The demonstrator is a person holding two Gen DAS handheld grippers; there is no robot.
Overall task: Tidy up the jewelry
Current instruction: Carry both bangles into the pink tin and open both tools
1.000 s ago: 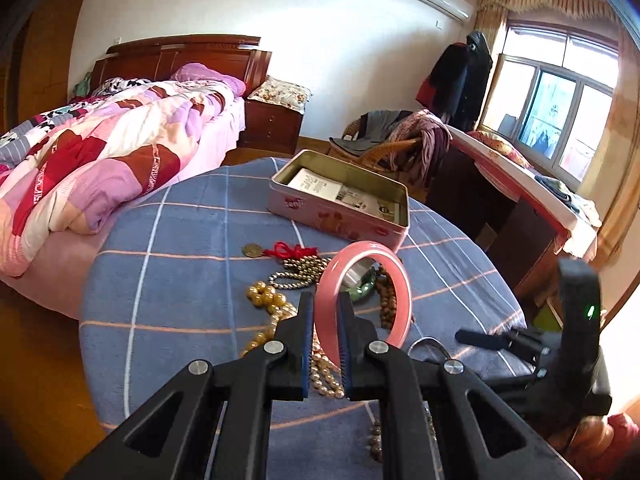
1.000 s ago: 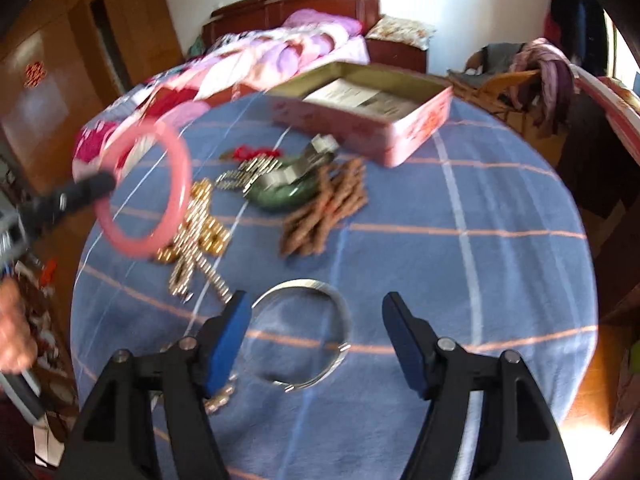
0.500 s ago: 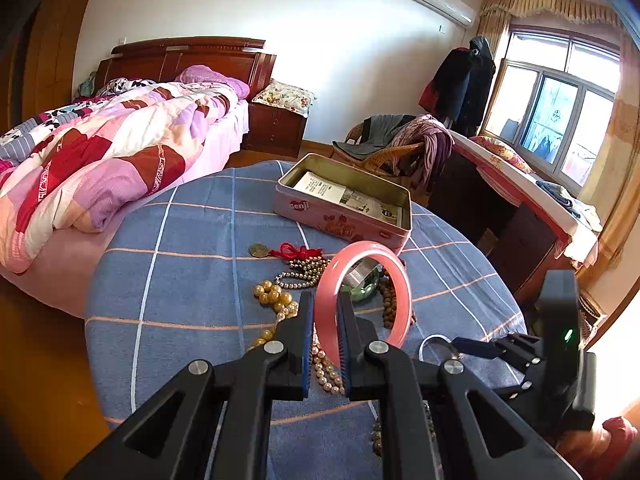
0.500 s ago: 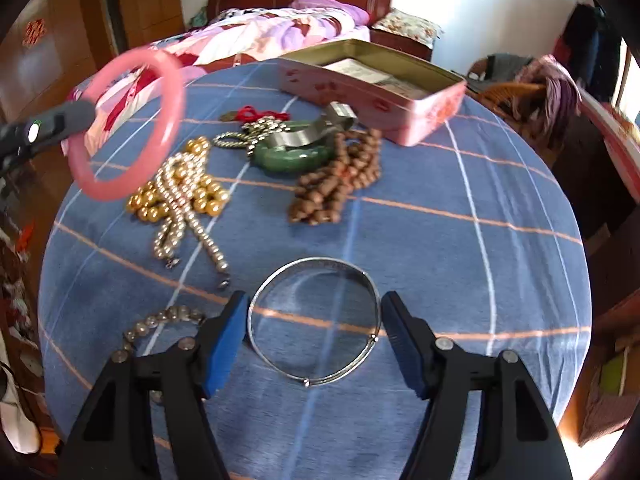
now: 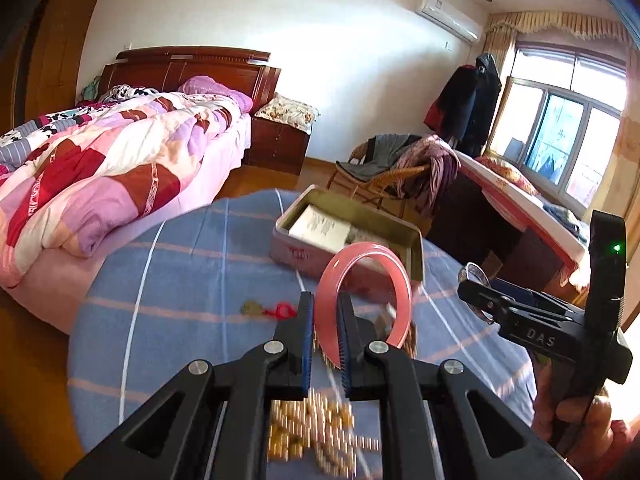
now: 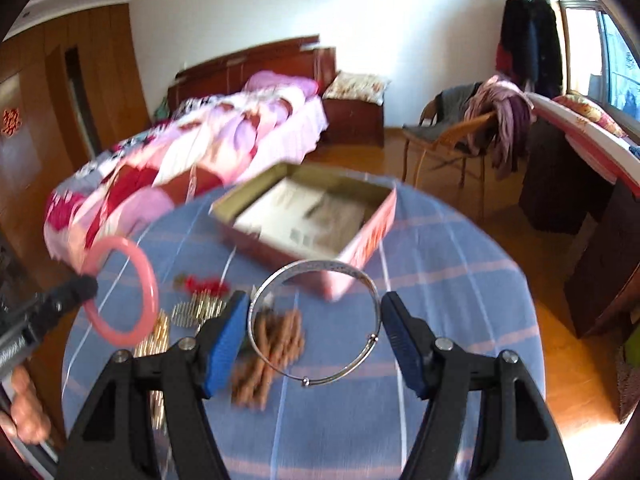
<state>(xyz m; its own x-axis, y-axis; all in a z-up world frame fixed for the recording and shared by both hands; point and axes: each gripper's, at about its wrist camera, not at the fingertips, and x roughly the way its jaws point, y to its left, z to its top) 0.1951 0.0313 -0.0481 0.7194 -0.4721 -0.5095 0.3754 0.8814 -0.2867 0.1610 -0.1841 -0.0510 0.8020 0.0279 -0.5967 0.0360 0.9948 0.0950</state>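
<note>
Both loaded: left hand-held gripper (image 5: 323, 334) pinches pink bangle (image 5: 366, 292), right hand-held gripper (image 6: 314, 334) spans silver bangle (image 6: 314, 322) wide. Likely both raised for dropping into the tin box (image 6: 376, 216).

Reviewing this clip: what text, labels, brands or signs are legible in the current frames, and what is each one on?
"DAS": pale letters on the black body of the right gripper, seen in the left wrist view.
Red printing on the side of the pink rectangular tin box: too blurred to read.
Printed white paper inside the tin: too blurred to read.
Red ornament on the brown wooden wardrobe: a sign, not legible.
</note>
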